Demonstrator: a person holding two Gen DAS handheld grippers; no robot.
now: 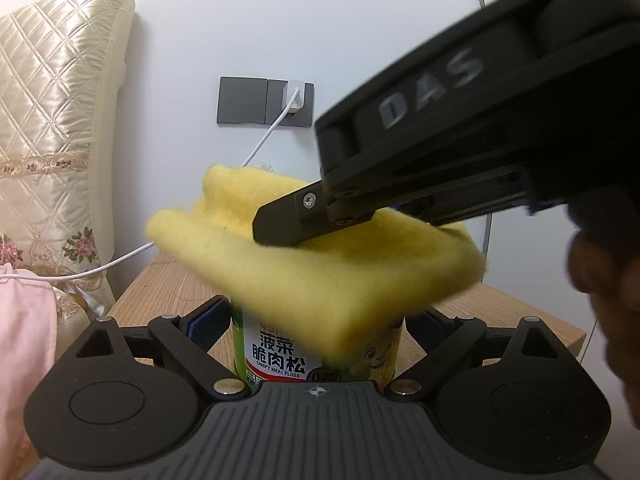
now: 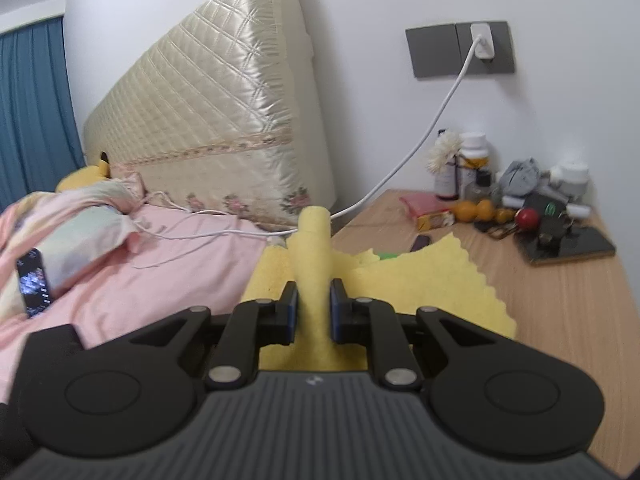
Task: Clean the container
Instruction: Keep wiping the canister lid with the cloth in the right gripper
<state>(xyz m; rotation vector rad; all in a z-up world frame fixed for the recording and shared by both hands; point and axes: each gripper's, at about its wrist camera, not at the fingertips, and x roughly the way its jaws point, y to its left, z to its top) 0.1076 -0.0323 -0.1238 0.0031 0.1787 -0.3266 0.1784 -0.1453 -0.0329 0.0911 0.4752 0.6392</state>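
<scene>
I see the meat-floss can (image 1: 320, 354) upright between my left gripper (image 1: 320, 324) pads, clamped, above the wooden bedside table (image 1: 160, 284). My right gripper (image 2: 314, 308) pinches the yellow cloth (image 1: 320, 276), draped over the can's top.

Your cloth (image 1: 320, 280) is bright yellow. The can (image 1: 280, 360) is green with a white label and black letters. Both tools (image 2: 314, 308) are black with blue pads (image 2: 295, 312). The bench (image 2: 560, 300) is light wood with stripes. The bed sheet (image 2: 168, 264) is pink.
</scene>
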